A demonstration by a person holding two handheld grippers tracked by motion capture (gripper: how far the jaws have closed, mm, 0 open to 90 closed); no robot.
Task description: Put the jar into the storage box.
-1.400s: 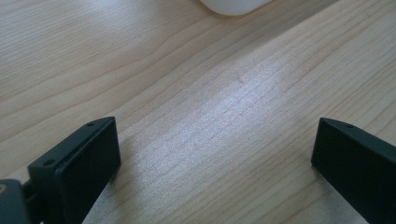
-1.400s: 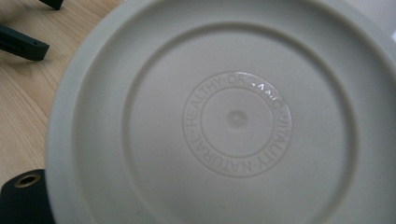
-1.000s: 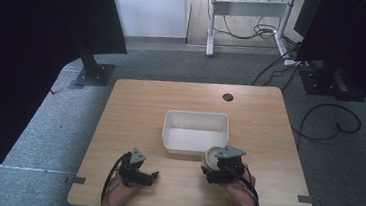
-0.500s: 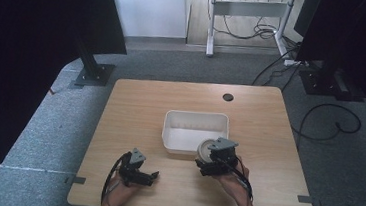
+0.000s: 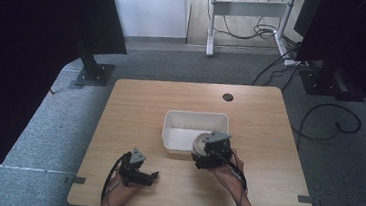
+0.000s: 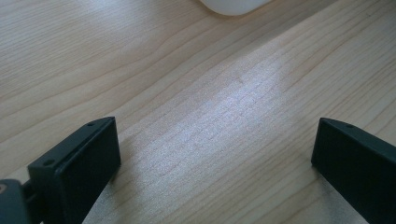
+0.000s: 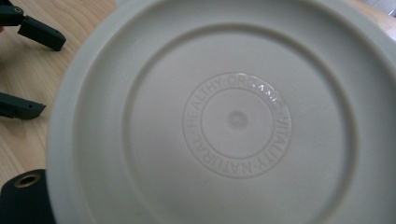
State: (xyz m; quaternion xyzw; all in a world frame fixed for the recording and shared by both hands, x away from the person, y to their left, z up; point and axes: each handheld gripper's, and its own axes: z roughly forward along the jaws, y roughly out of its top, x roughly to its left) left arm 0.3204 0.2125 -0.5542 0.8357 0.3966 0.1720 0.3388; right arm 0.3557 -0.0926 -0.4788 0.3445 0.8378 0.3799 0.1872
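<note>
A round container with a pale lid [image 7: 236,119], embossed with a ring of words, sits close in front of the right gripper view camera. In the high view this container [image 5: 200,142] hangs at the front right rim of the white bin [image 5: 174,117], with my right gripper [image 5: 202,150] shut on it. One black finger [image 7: 23,198] of that gripper shows beside the lid. My left gripper [image 5: 152,176] rests low near the table's front edge, left of the bin. In its own view the left gripper [image 6: 215,144] stands open over bare wood.
The wooden table [image 5: 140,104] has a dark round hole [image 5: 227,97] at the back. A corner of the bin [image 6: 233,4] lies ahead of the left jaws. Cables and stands sit on the carpet around the table.
My right gripper has carried the container forward and slightly left, from the table's front up to the bin's rim. The left gripper has stayed put.
</note>
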